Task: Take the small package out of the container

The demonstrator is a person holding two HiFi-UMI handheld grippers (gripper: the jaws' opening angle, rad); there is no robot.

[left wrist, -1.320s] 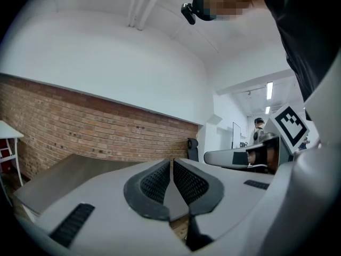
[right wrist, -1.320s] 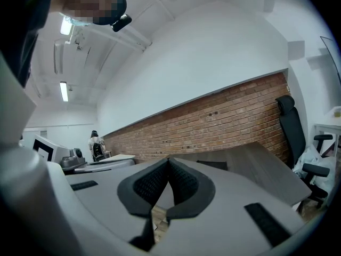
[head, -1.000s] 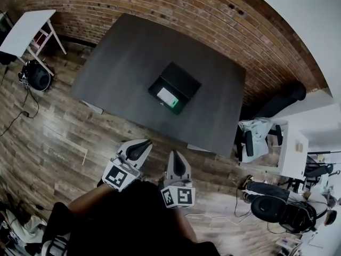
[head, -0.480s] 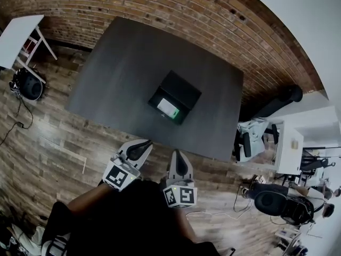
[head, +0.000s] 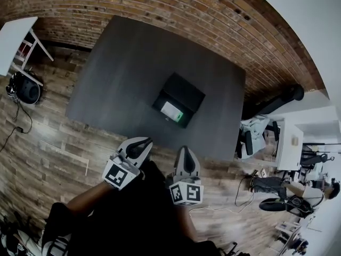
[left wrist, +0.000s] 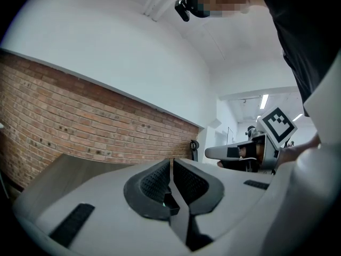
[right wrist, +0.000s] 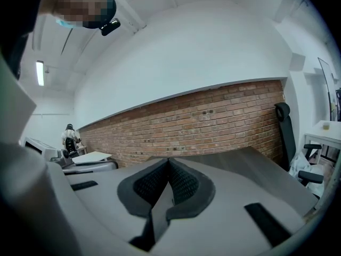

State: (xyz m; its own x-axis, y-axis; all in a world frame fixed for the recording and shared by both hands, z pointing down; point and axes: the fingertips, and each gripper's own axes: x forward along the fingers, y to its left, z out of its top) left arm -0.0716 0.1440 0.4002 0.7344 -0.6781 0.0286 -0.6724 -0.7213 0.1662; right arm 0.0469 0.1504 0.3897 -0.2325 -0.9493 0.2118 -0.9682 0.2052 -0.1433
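Package (head: 171, 111) lies inside the container (head: 187, 91), toward its 7 o'clock end, white with a green edge showing. The container sits open on the dark surface (head: 128, 68), about mid-surface and slightly toward 3 o'clock. Nothing of the task is done yet: the package is not lifted, and neither tool is near it. Your left gripper (head: 139, 144) has its jaws closed pad against pad with nothing between them. Your right gripper (head: 185, 154) is the same, jaws fully together and empty. Both hang close to your body over the wood floor (head: 58, 137), short of the surface's near edge, with the container at about 12 o'clock from them. All the work is left, as I judge it: step up to the surface, spread one pair of jaws, reach down into the container, close on the package and carry it out.
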